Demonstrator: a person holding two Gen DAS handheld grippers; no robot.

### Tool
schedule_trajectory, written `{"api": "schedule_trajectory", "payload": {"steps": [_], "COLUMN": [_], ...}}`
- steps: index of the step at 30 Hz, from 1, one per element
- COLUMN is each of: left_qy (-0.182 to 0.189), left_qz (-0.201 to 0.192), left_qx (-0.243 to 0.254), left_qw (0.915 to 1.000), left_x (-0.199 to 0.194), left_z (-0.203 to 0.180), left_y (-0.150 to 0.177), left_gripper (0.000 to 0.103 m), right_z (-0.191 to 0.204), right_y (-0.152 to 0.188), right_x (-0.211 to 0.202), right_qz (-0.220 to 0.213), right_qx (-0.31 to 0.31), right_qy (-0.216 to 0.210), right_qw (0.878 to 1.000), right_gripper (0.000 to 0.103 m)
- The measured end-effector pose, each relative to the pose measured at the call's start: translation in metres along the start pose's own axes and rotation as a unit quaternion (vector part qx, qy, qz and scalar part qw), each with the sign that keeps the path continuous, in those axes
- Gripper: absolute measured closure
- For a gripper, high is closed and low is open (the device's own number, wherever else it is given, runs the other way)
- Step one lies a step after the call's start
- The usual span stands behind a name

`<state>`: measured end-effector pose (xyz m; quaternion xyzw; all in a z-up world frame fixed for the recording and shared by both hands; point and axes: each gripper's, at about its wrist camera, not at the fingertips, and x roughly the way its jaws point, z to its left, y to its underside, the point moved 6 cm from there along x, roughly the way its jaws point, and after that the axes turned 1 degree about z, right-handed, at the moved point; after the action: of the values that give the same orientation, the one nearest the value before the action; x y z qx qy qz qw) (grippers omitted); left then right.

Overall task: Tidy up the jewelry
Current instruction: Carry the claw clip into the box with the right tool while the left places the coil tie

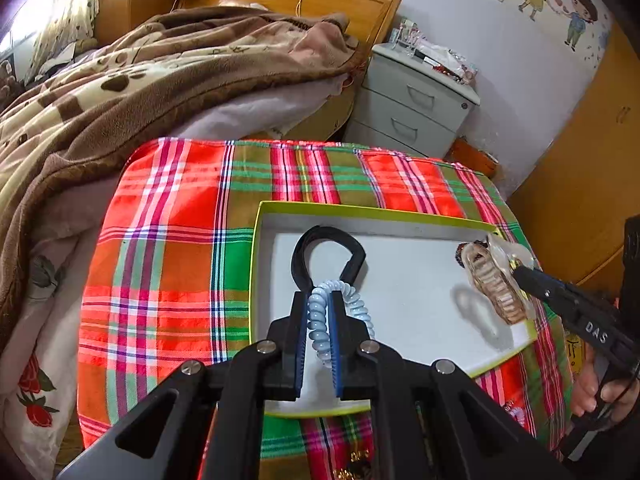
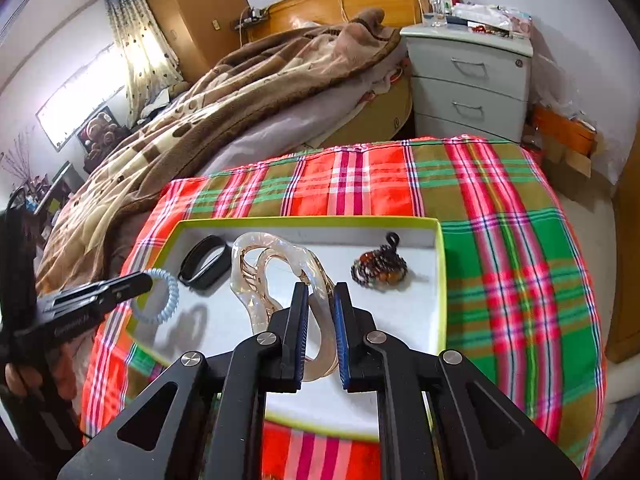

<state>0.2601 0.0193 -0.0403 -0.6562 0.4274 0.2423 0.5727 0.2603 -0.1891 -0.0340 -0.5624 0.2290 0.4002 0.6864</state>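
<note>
A white box with a lime-green rim (image 1: 360, 209) (image 2: 312, 222) lies on the plaid cloth. My left gripper (image 1: 320, 294) (image 2: 146, 280) is shut on a pale blue spiral hair tie (image 1: 320, 320) (image 2: 160, 298), held above the box's left part. My right gripper (image 2: 320, 292) (image 1: 520, 271) is shut on a translucent amber hair claw clip (image 2: 272, 276) (image 1: 494, 284), held over the box's right part. A black band (image 1: 332, 242) (image 2: 204, 262) lies inside the box. A dark beaded bracelet (image 2: 380, 266) rests by the box's far right wall.
The plaid cloth (image 1: 168, 240) (image 2: 500, 208) covers a small table. A bed with a brown blanket (image 1: 120, 92) lies to the left, and a grey nightstand (image 2: 472, 80) stands behind. Some gold trinkets (image 1: 360, 462) lie on the cloth near the front. A hand (image 1: 592, 388) grips the right tool.
</note>
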Motion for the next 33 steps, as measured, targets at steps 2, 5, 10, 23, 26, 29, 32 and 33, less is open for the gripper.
{"api": "schedule_trajectory", "payload": {"steps": [2, 5, 10, 23, 26, 29, 32, 33], "left_qy": [-0.007, -0.007, -0.008, -0.010, -0.010, -0.011, -0.011, -0.012], "left_qz": [0.000, 0.009, 0.018, 0.036, 0.036, 0.036, 0.036, 0.035], "left_qx": [0.003, -0.002, -0.006, -0.008, -0.007, -0.007, -0.009, -0.010], "left_qw": [1.0000, 0.9999, 0.9998, 0.9993, 0.9993, 0.9993, 0.9992, 0.9993], "left_x": [0.004, 0.012, 0.020, 0.034, 0.034, 0.035, 0.035, 0.035], "left_z": [0.001, 0.005, 0.009, 0.011, 0.010, 0.010, 0.012, 0.012], "left_y": [0.000, 0.001, 0.004, 0.009, 0.009, 0.009, 0.008, 0.008], "left_gripper": [0.092, 0.092, 0.092, 0.092, 0.092, 0.092, 0.092, 0.092], "right_z": [0.001, 0.002, 0.006, 0.010, 0.010, 0.012, 0.012, 0.011], "right_y": [-0.005, -0.010, -0.016, -0.024, -0.023, -0.024, -0.024, -0.024], "right_x": [0.009, 0.019, 0.035, 0.057, 0.058, 0.058, 0.058, 0.058], "right_qz": [0.007, 0.014, 0.033, 0.051, 0.051, 0.048, 0.045, 0.045], "right_qx": [0.001, 0.001, 0.000, -0.004, -0.005, -0.006, -0.005, -0.004], "right_qy": [0.002, 0.002, -0.002, -0.001, 0.003, 0.005, 0.005, 0.004], "right_qw": [1.000, 1.000, 0.999, 0.999, 0.999, 0.999, 0.999, 0.999], "right_gripper": [0.090, 0.090, 0.090, 0.090, 0.089, 0.089, 0.089, 0.089]}}
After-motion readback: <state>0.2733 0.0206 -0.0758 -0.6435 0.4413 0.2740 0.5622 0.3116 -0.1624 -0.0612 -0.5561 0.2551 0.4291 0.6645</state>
